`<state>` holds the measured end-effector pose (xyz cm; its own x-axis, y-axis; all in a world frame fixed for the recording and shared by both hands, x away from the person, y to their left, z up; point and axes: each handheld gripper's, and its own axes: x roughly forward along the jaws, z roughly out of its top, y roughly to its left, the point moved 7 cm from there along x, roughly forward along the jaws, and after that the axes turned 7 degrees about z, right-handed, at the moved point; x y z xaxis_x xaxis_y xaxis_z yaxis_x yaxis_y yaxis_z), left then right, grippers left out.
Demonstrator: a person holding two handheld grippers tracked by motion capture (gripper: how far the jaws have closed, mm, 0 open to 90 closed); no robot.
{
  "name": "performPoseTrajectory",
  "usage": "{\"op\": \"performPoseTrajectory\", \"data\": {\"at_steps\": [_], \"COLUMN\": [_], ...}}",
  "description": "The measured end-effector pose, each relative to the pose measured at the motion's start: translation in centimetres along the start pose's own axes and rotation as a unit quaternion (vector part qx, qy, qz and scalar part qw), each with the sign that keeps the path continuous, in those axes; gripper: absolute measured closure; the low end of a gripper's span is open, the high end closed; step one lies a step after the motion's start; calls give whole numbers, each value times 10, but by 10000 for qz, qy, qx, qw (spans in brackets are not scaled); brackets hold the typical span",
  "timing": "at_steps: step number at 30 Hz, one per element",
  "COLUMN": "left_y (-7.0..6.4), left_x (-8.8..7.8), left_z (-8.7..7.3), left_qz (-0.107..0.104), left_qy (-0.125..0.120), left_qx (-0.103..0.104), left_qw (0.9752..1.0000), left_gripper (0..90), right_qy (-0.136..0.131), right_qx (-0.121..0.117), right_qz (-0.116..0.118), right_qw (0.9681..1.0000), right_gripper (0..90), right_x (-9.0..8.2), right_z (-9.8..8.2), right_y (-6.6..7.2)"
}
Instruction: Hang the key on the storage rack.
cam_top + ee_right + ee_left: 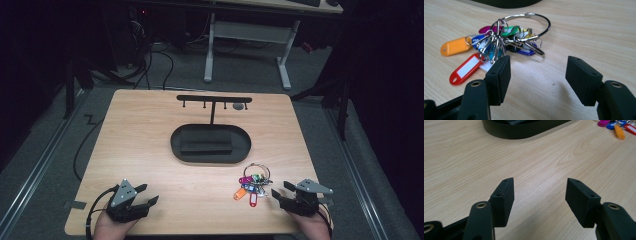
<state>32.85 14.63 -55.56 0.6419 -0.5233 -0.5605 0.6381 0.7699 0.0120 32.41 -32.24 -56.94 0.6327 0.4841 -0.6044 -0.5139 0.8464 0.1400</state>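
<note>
A bunch of keys with coloured tags on a large metal ring (pixel 252 182) (pixel 499 42) lies on the wooden table, front right. My right gripper (pixel 278 192) (pixel 538 72) rests just right of it, open, with nothing between its jaws; the bunch lies just ahead of its left jaw. My left gripper (pixel 146 194) (pixel 540 195) sits at the front left of the table, open and empty over bare wood. A black stand with a T-shaped hook bar (pixel 214 99) rises from an oval black tray (pixel 176 145) (pixel 506 131) at the table's middle.
A small dark cap or disc (pixel 239 106) lies behind the hook bar. The table's front edge runs just under both hands. A desk frame (pixel 247 35) and cables stand on the floor beyond the table.
</note>
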Motion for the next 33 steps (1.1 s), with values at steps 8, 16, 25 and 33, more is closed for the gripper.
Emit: {"op": "performPoseTrajectory", "data": {"at_steps": [8,16,25,33], "left_y": [-4,-1,3,7], "left_x": [3,9,6,7], "left_z": [1,1,3,0], "left_qz": [-162,-248,-198,-6], "left_qy": [-104,-26,-6,32], "left_qx": [89,230,100,283], "left_qw": [9998,9994,9998,9996], "left_gripper": [351,360,354,331], "right_qy": [288,705,1355,1984], "right_qx": [276,342,96,7], "right_qz": [-92,-252,-190,-244], "right_qw": [9992,9966,9906,9798], "right_gripper": [368,430,434,417], "right_x": [2,-5,9,25], "right_z": [5,33,64,73], "right_y": [8,13,22,18]}}
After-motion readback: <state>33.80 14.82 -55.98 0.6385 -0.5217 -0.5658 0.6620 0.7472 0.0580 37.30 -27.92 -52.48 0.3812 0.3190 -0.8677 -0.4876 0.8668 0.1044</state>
